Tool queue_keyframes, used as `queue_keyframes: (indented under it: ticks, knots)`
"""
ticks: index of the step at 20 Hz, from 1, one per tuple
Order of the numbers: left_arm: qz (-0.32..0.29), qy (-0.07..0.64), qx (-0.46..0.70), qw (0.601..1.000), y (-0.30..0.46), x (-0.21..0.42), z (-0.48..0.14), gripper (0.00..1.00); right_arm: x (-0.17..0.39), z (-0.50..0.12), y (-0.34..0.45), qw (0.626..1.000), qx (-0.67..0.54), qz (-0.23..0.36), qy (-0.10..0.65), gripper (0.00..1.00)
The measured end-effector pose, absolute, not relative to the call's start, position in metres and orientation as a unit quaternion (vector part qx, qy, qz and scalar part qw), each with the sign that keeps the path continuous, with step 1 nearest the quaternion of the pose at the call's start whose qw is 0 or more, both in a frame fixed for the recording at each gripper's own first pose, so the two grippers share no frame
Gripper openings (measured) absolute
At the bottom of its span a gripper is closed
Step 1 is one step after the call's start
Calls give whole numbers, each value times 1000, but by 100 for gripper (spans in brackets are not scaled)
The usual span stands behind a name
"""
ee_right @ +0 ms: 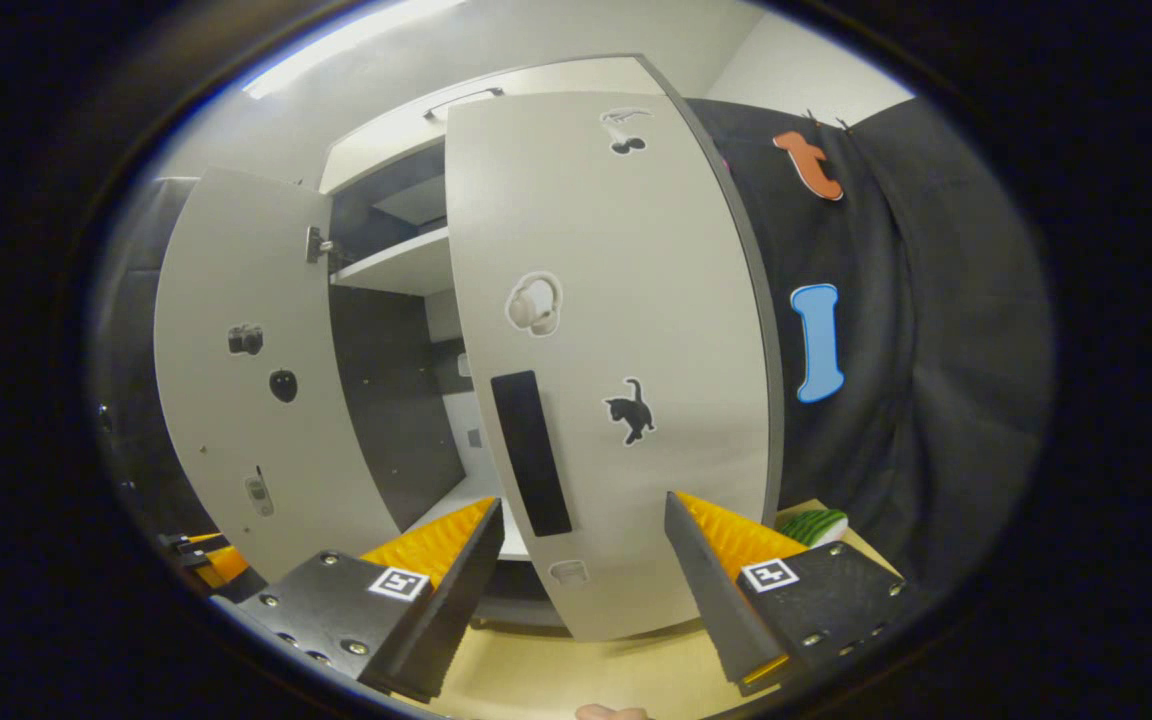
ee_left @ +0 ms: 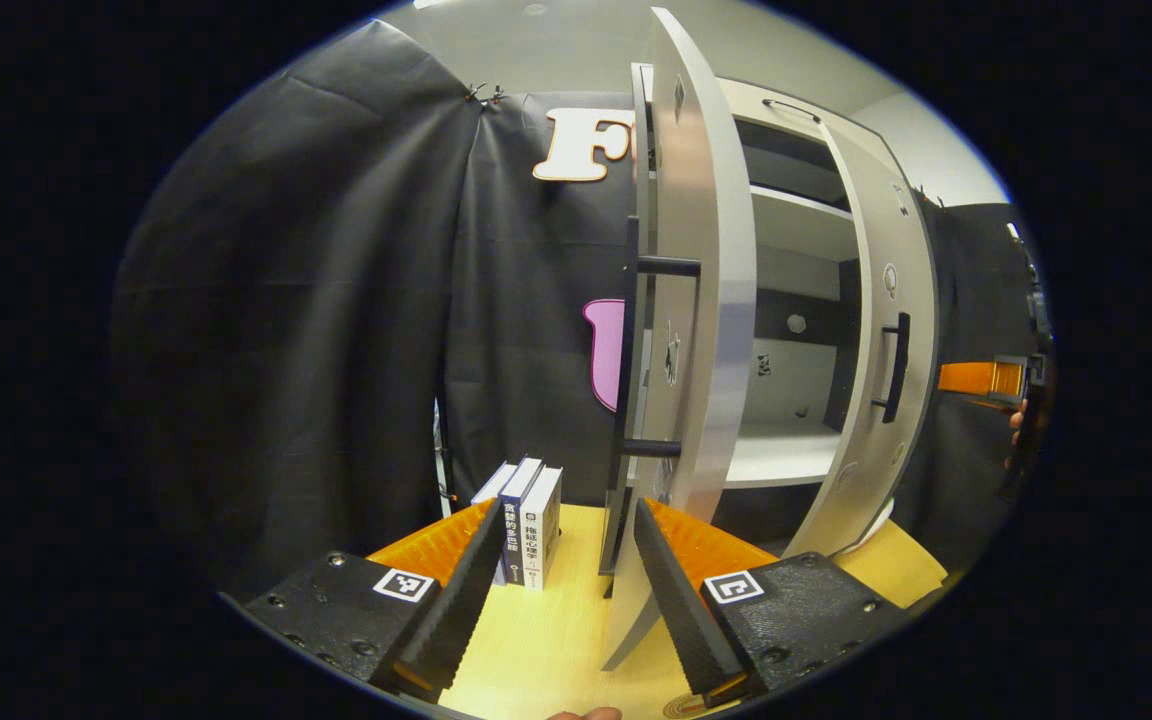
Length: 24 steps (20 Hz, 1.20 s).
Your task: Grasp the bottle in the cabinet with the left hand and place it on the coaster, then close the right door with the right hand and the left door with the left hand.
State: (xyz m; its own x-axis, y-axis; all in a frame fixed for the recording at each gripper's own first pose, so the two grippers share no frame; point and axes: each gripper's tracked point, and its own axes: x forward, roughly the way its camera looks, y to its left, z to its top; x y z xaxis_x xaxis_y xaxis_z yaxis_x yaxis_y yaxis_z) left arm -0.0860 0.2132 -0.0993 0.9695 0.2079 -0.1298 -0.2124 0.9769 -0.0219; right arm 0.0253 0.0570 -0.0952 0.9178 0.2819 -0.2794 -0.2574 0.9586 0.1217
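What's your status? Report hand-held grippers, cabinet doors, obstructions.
Left hand-held gripper open, empty, at left door edge. Right hand-held gripper open, facing right door. Both doors ajar. Books beside left door, outside its closing path.

I'm working in a staged recording booth: black cloth (ee_left: 336, 300) walls it in, and a sticker-dotted white cabinet (ee_right: 616, 330) stands on a wooden tabletop (ee_left: 556, 640) beside three upright books (ee_left: 526, 535).

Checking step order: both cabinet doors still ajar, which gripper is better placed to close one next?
Right. The right gripper is open and faces the right door front-on, near its handle. The left gripper sees the left door nearly edge-on. The task also puts the right door first.
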Motion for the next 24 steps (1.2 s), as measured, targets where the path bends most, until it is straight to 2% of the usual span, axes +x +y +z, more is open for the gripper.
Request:
queue_keyframes:
  ticks: [4,5,6,7,9,10,11,12,13,14,18,19,24]
  knots:
    - [105,64,-22,992,213,-86,-100,83,26,-97,50,978,44,135,150,98]
    - [104,63,-22,992,212,-86,-100,78,25,-96,49,979,44,135,150,98]
    - [104,63,-22,992,212,-86,-100,78,23,-95,47,979,44,135,149,98]
    - [104,63,-23,992,212,-86,-101,83,21,-94,46,979,45,136,148,98]
    - [105,62,-23,992,211,-86,-101,83,24,-93,46,978,46,137,148,98]
    - [104,62,-24,992,211,-85,-100,78,23,-93,46,978,46,138,148,98]
    - [101,61,-25,993,209,-85,-101,78,23,-93,46,978,46,139,148,98]
    - [99,62,-27,993,208,-85,-101,83,23,-94,46,978,46,140,149,98]
    - [99,62,-29,993,208,-85,-101,83,22,-94,46,977,46,141,150,98]
    - [99,62,-29,993,208,-85,-101,78,22,-94,47,977,46,143,150,98]
    - [93,61,-34,993,204,-83,-102,78,23,-95,47,977,45,145,150,98]
    - [90,61,-38,993,201,-84,-102,82,23,-94,47,977,45,145,150,98]
    - [77,59,-64,993,194,-81,-104,82,23,-93,44,977,48,145,150,98]
